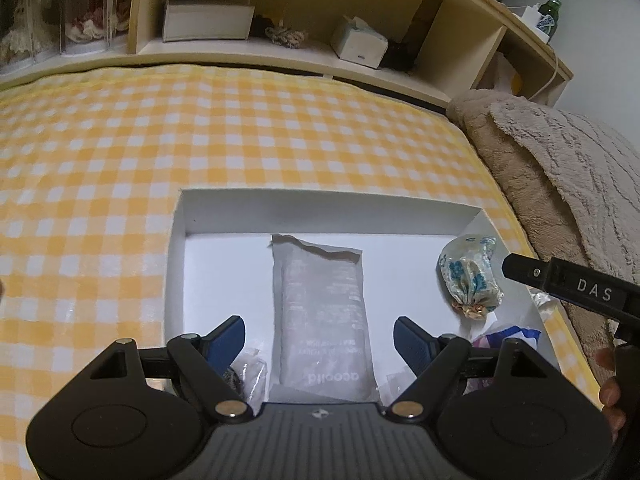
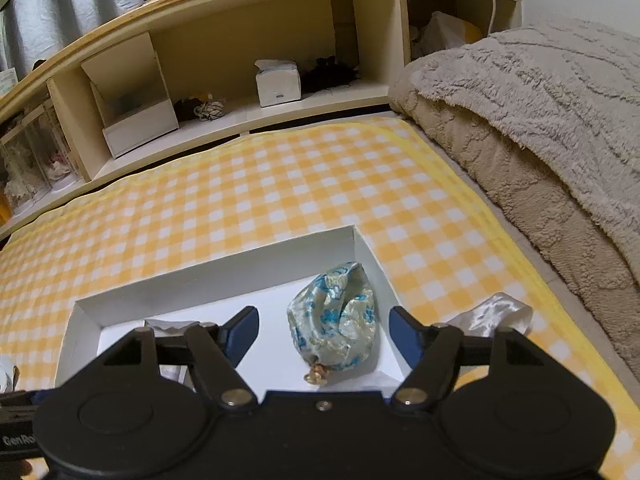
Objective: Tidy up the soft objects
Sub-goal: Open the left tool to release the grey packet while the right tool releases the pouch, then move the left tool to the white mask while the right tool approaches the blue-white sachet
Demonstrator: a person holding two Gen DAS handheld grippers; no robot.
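Floral pouch point(image 2: 334, 320) is sitting in the white box point(image 2: 224, 276) at its right end, lower middle of the right wrist view, with a clear packet point(image 1: 322, 312) lying flat beside it. Both the left tongs point(image 1: 320, 338) and right tongs point(image 2: 324, 336) hang wide open, gripping nothing. Box rests on the yellow checked bed point(image 2: 240, 200).

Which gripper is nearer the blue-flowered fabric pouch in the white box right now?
Right. The right gripper stands open just behind the pouch, which lies in front of its fingers. The left gripper is open over the clear packet, with the pouch off to its right.
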